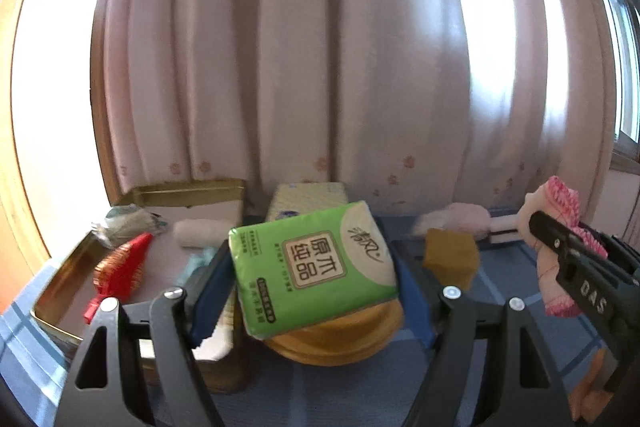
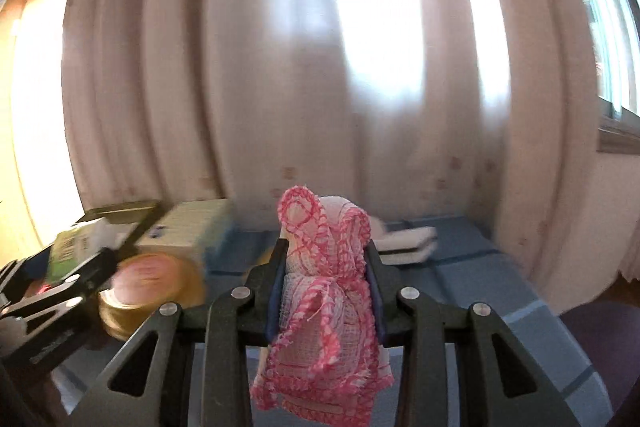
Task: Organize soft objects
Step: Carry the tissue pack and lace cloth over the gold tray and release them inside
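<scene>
A: What does the left gripper have?

B: A green plastic-wrapped pack of paper tissues, low in the middle of the left wrist view. The blue pads are closed onto its two side faces and it sits tilted, lifted above a round amber-lidded tin. I'd judge it light and squashy with a slick film, so a hold across the middle of the sides suits it; a corner grip might let it slide out.

A: And the right gripper?

B: Its fingers are drawn in tight around a pink-and-white woven cloth bundle, bottom centre of the right wrist view. It looks limp and light, its frayed ends hanging below the fingers, so they could snag.

A: Where would these go?

B: Probably the open gold metal box at lower left, which holds a red item and a white roll.

A: The surroundings?

B: A blue checked tabletop, pale pink floral curtains behind, and a bright window at the right edge.
</scene>
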`<state>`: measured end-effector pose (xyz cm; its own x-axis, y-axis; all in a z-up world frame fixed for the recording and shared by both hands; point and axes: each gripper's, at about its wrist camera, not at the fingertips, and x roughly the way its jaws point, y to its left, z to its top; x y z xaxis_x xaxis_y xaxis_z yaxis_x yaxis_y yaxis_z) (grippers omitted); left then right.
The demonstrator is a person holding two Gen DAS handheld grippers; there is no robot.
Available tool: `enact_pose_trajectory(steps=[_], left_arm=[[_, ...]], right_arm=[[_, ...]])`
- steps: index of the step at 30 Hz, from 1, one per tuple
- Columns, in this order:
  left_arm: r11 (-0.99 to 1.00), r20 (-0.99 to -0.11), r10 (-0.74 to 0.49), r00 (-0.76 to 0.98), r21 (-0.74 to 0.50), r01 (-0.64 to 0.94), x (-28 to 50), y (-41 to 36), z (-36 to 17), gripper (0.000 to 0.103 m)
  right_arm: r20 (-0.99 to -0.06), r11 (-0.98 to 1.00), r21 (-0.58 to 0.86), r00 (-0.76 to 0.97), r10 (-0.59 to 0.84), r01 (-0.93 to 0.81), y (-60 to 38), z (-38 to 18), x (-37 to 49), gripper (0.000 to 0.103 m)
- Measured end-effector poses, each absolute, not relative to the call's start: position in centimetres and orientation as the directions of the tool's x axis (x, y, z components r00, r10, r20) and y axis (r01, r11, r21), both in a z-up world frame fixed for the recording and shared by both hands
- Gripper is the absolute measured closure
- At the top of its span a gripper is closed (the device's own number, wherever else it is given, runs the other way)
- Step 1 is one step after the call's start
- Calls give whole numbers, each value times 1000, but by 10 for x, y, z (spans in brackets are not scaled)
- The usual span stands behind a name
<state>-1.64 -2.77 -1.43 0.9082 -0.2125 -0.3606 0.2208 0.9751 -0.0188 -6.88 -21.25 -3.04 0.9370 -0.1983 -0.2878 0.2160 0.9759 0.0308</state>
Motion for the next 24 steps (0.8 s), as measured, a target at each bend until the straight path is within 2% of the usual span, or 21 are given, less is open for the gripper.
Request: enact_pose_trajectory(steps=[7, 14, 24], left_arm=[[993, -335, -117, 935, -18, 118, -1, 21, 2, 28], [1000, -350, -12, 937, -6, 10, 31, 68, 14, 28], [998, -419, 62, 906, 13, -62, 83, 102, 19, 28]], right_arm=[[-284, 995, 72, 958, -43, 66, -158, -14, -41, 66], [-285, 993, 111, 956, 67, -37, -107, -1, 3, 66], [-372, 986, 144, 918, 135, -86, -62, 13, 93, 66]])
